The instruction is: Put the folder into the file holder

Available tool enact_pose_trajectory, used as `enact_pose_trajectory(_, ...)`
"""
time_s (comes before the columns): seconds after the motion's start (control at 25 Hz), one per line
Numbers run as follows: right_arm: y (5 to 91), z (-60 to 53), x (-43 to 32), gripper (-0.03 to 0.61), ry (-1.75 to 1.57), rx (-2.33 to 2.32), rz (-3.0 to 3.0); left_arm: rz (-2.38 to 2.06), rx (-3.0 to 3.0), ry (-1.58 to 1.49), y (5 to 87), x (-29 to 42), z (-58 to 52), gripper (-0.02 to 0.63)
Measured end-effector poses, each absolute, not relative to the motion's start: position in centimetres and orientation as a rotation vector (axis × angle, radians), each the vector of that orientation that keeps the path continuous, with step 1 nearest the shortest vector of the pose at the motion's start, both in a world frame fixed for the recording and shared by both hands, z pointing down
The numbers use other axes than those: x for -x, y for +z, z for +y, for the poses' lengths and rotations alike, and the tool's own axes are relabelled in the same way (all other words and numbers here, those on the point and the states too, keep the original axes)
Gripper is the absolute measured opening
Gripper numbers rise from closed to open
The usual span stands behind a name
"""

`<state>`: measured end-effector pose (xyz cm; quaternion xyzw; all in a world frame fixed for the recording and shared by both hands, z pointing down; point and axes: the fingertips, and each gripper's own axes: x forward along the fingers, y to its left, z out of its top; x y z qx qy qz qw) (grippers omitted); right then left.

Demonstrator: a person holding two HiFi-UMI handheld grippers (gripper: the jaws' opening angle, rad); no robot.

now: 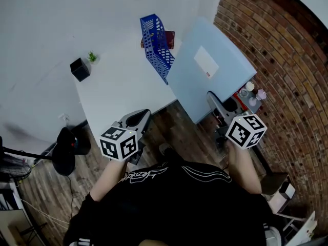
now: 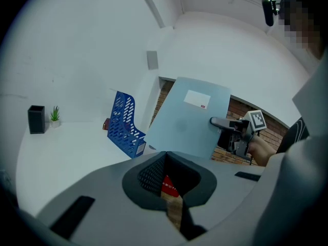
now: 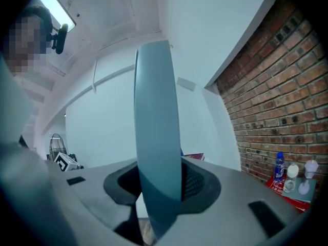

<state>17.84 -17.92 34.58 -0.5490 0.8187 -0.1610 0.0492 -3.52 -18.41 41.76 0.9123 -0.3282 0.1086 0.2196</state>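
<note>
Right of table (image 1: 118, 88), right tongs (image 1: 214, 100) clamped on folder (image 1: 210, 68), long axis apparently up-and-away, left tongs (image 1: 139, 118) together.

A white bench (image 1: 118, 86) stands against a white wall (image 1: 46, 24). Near its far left corner sits a black cube-shaped pot (image 1: 80, 69), with a small green plant (image 1: 92, 56) just beside it. A dark red box (image 1: 169, 38) lies at the far edge. On the right is a brick wall (image 1: 287, 60), with bottles (image 1: 249, 86) on a red surface at its foot. The floor (image 1: 174, 129) is dark wood, and a fan (image 3: 54, 145) stands off to the left.
</note>
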Motion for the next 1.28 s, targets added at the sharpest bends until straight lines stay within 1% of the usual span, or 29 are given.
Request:
enact_pose_trajectory(0.44, 32.6, -27.4, -17.8, 0.160, -0.428, 1.653, 2.545, -0.974, -2.499, 0.273, 40.9, 3.4, -24.8, 0.032)
enact_pose_trajectory(0.84, 31.1, -35.1, -15.6, 0.161, -0.348, 1.647, 2.613, -1.047, -2.484, 0.234, 40.1, 4.5, -29.3, 0.032)
enact_pose_trajectory(1.28, 31.6, -41.4, -12.7, 0.161, -0.281, 1.694, 2.656, -1.113, -2.444, 0.205, 40.7, 6.7, -31.7, 0.032)
